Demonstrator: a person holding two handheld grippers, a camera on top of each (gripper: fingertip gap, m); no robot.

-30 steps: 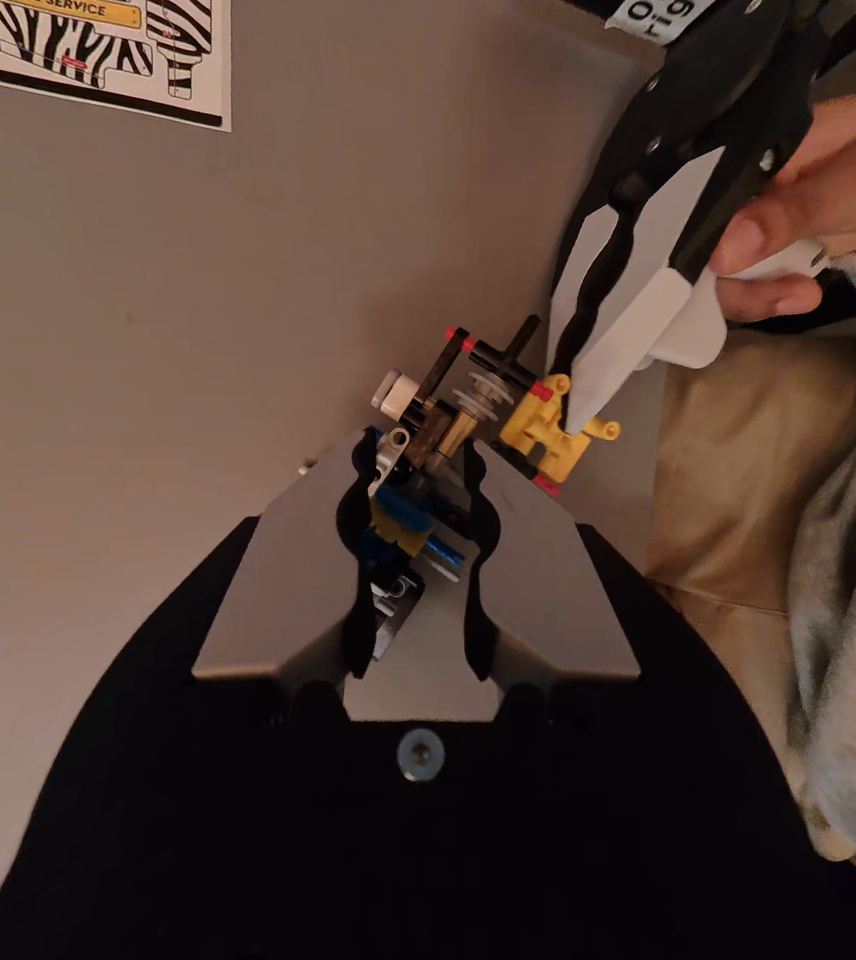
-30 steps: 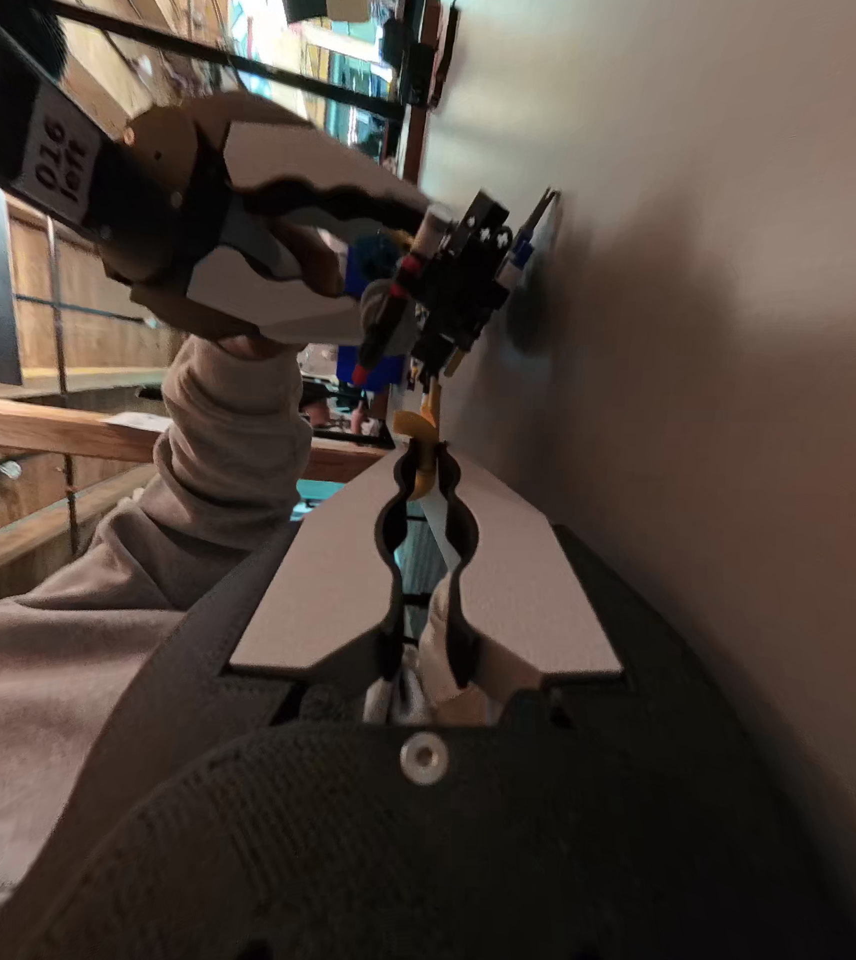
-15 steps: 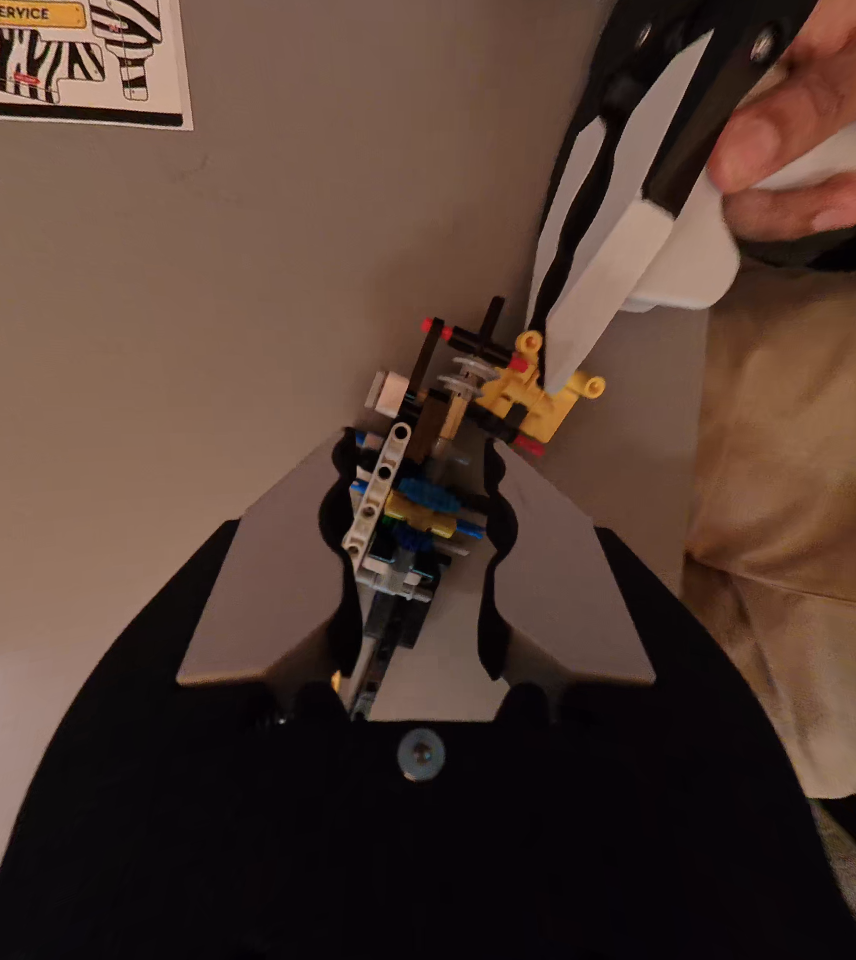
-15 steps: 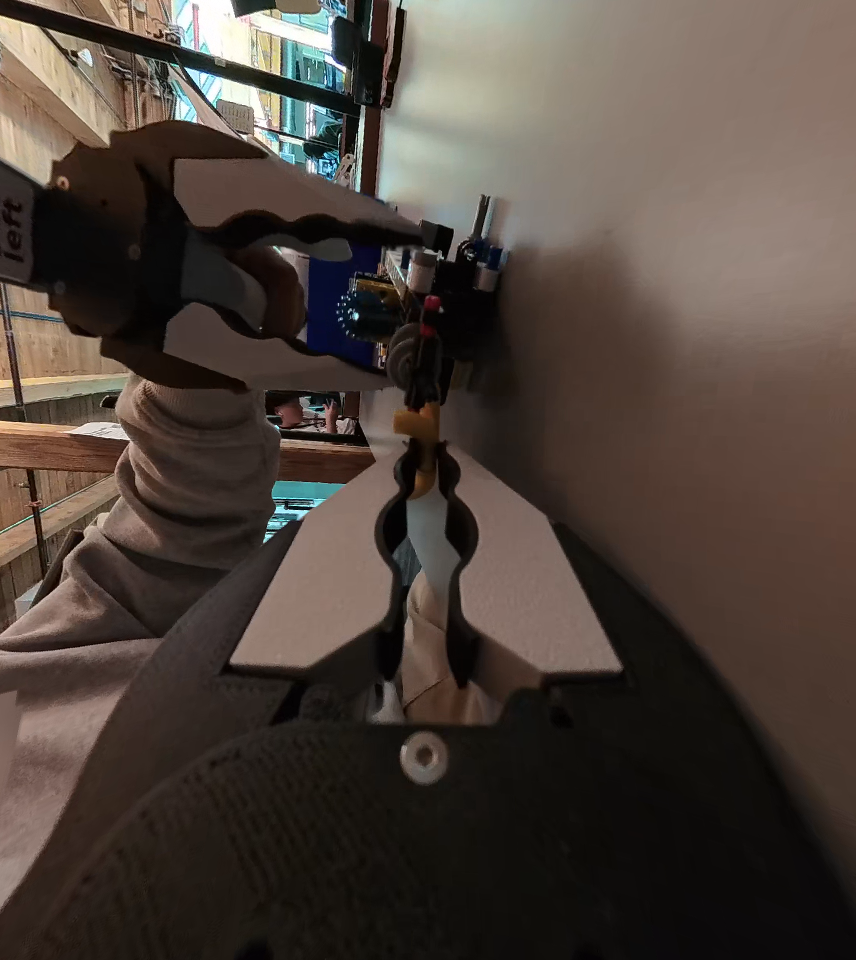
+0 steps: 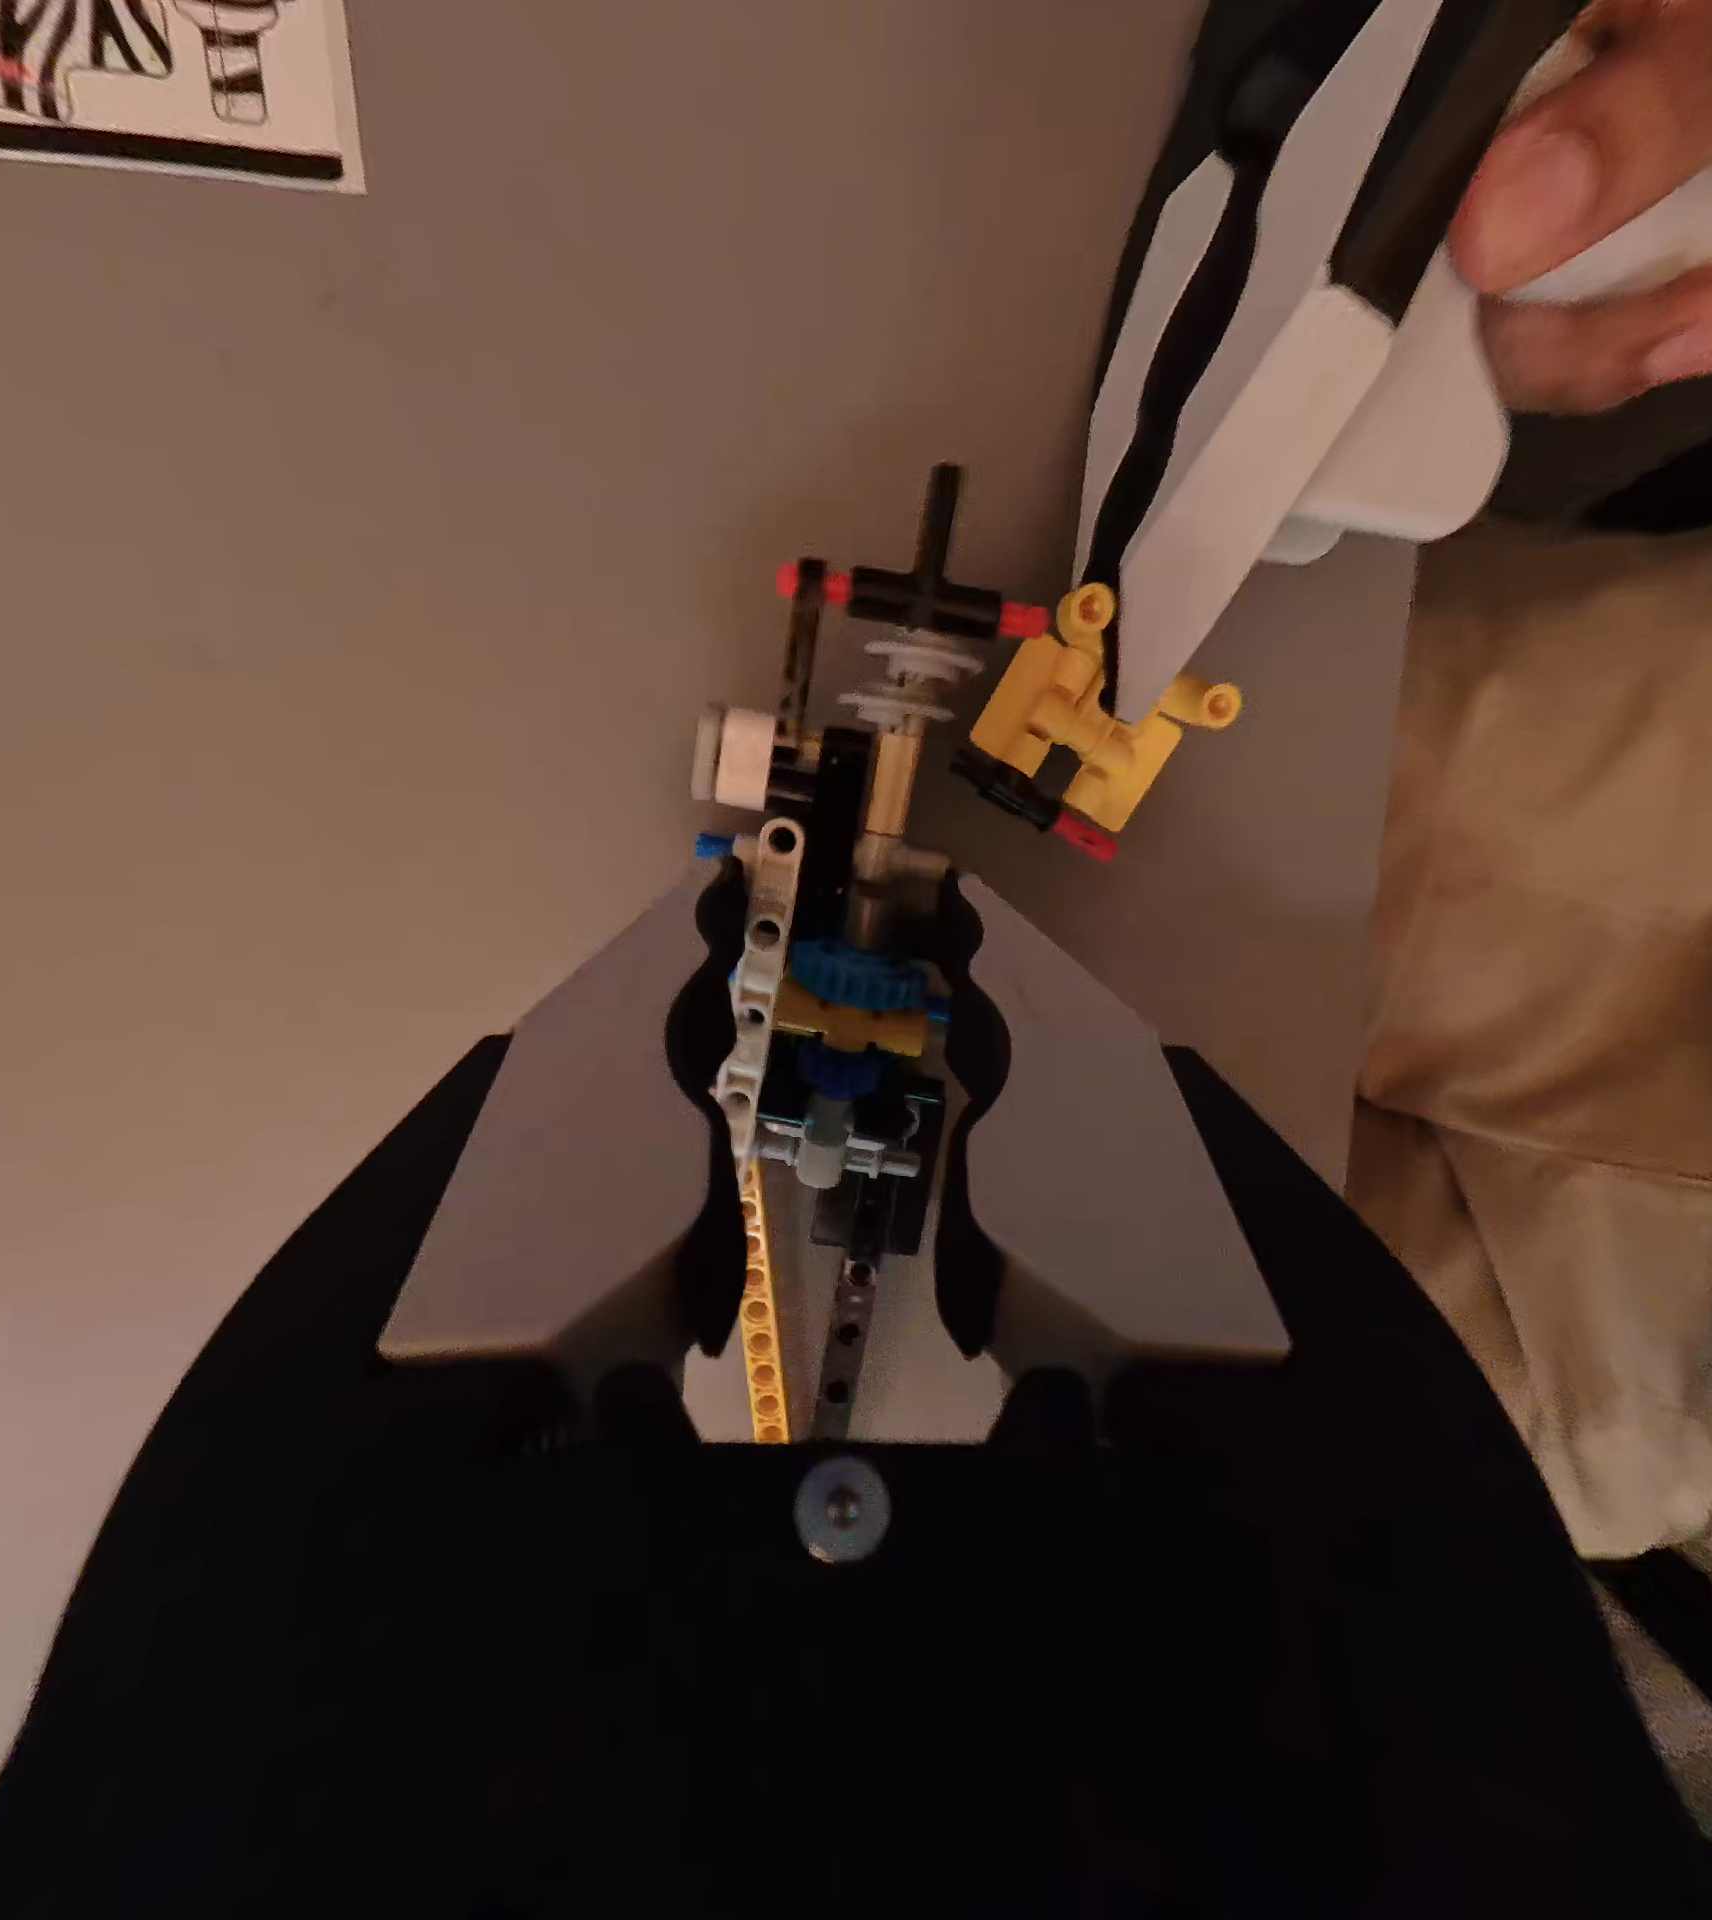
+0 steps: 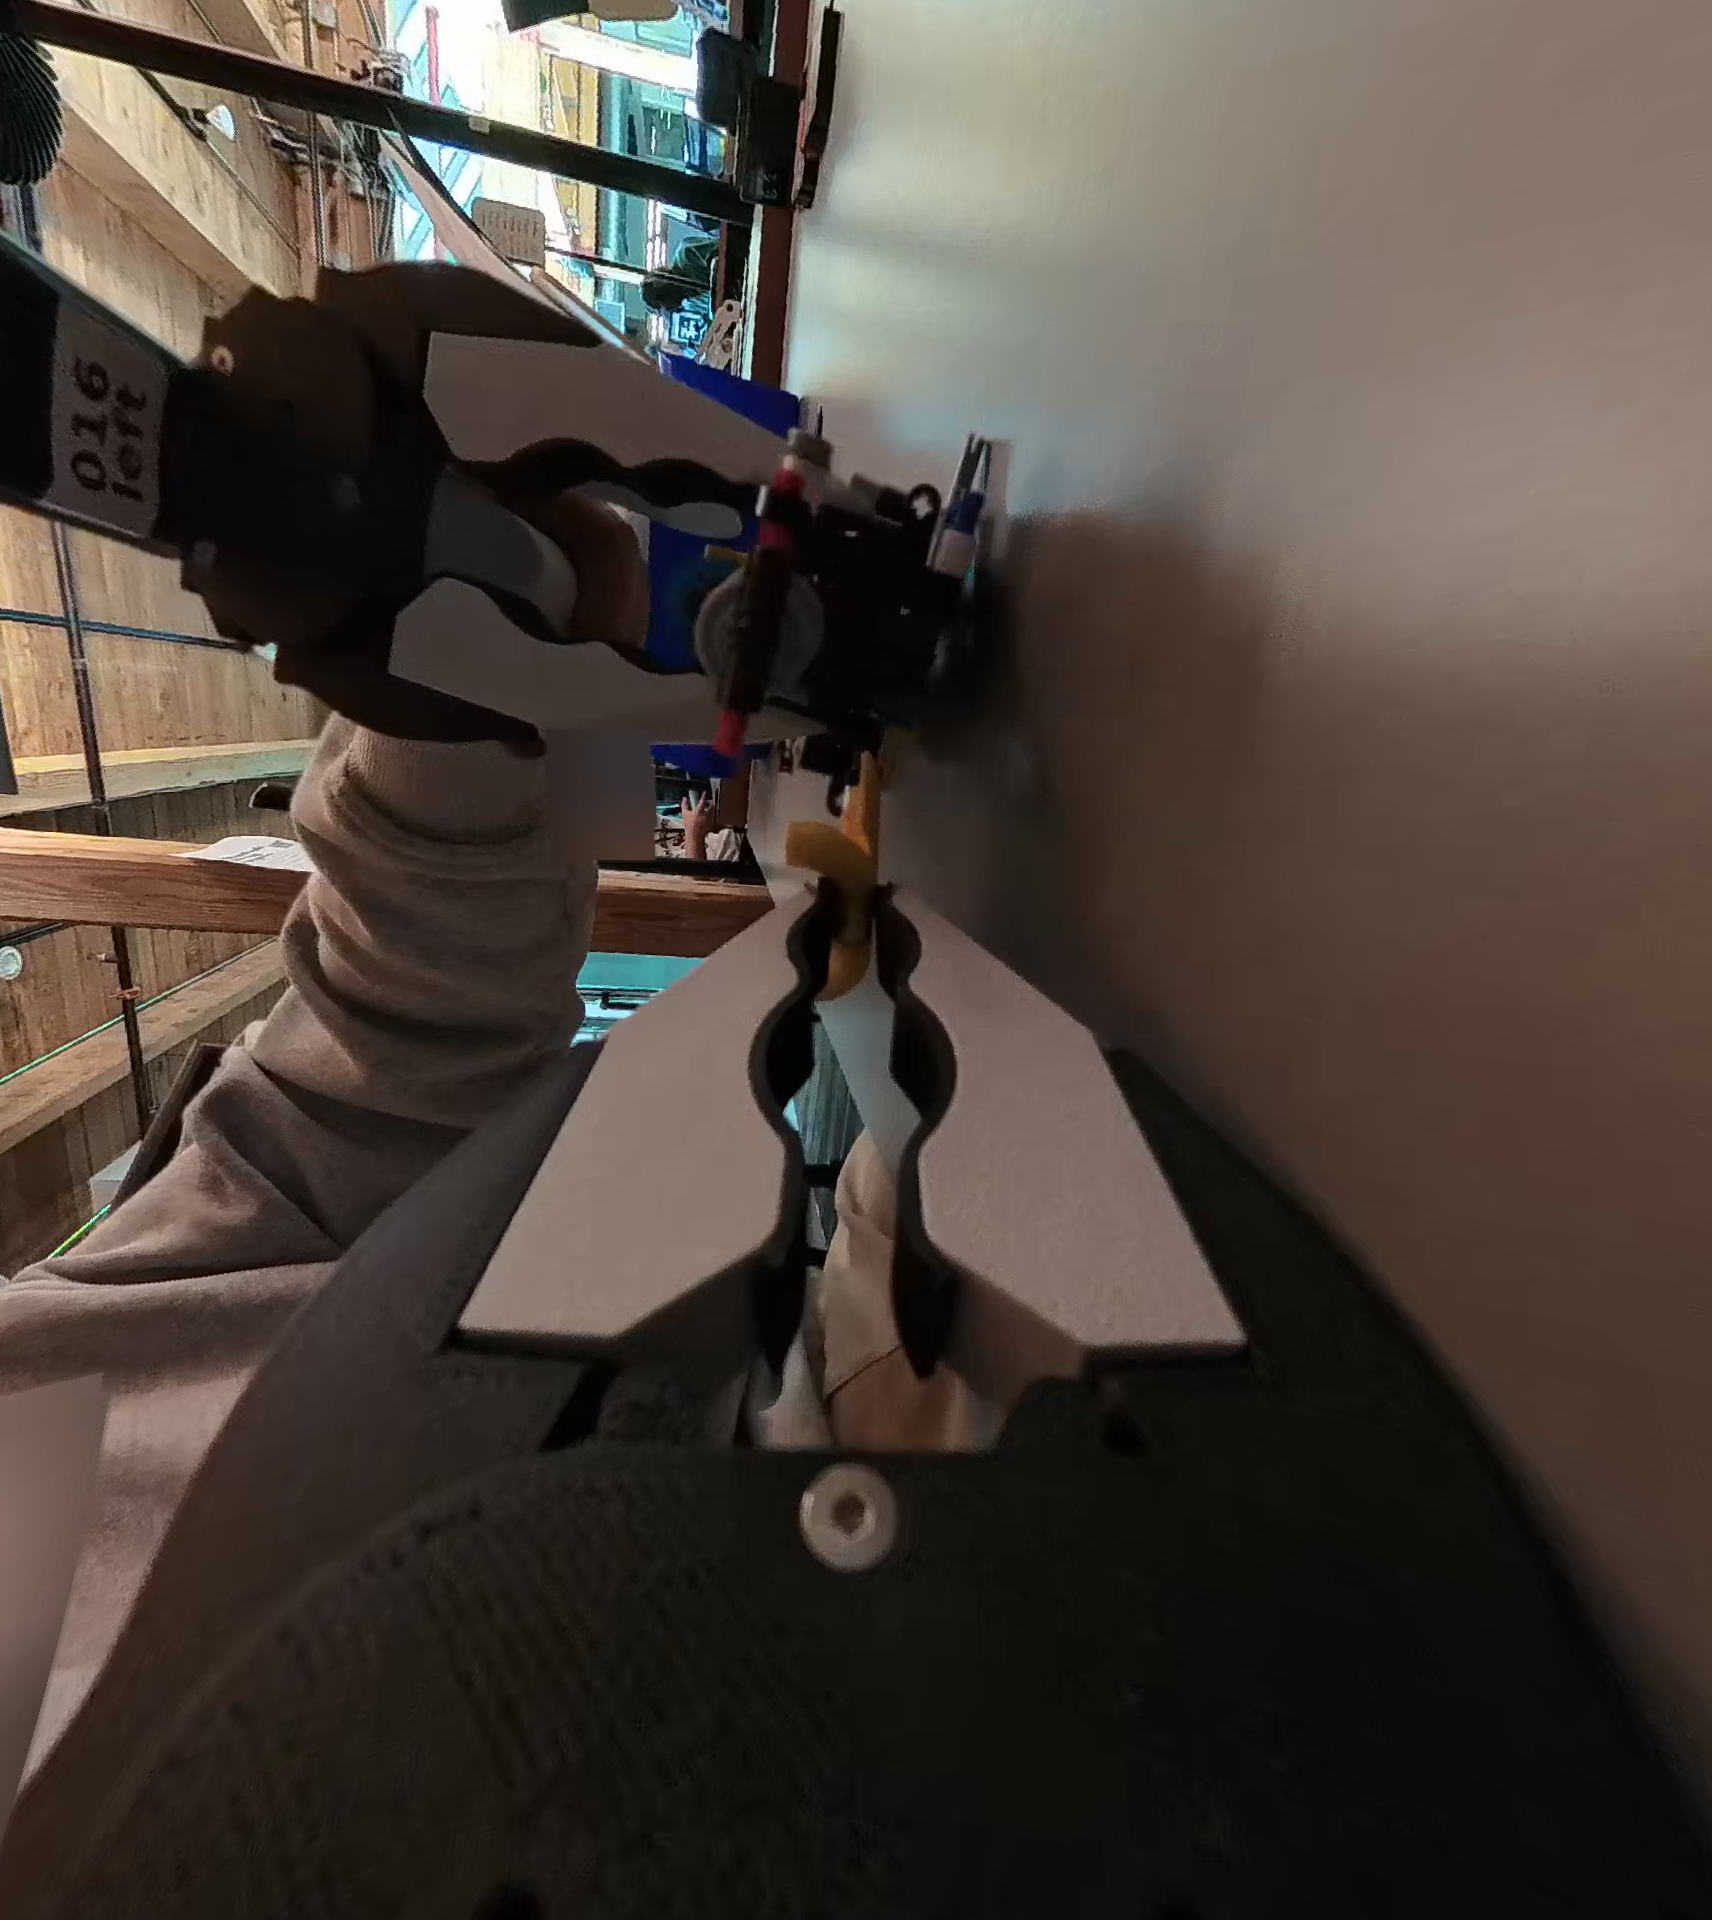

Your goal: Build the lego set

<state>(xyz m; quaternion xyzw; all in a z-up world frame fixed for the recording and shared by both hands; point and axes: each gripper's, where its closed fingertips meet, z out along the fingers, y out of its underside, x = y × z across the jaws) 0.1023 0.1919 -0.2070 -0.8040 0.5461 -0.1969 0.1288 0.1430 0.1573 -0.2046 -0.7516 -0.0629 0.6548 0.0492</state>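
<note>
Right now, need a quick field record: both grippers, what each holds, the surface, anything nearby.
left gripper: shut on multicoloured lego assembly, gripped around its blue gear section
right gripper: shut on small yellow lego connector
connector vs assembly: beside its upper right; touching or not, cannot tell
surface: plain grey table
nearby: zebra-striped printed sheet, upper left corner

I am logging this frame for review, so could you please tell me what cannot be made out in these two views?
- Left wrist view: the lower end of the lego assembly is hidden behind the left hand-held gripper body.
- Left wrist view: the striped sheet is cut off by the top edge.
- Right wrist view: the yellow connector in the right hand-held gripper is mostly hidden by its fingers.
- Right wrist view: the assembly is dark and blurred.
</note>
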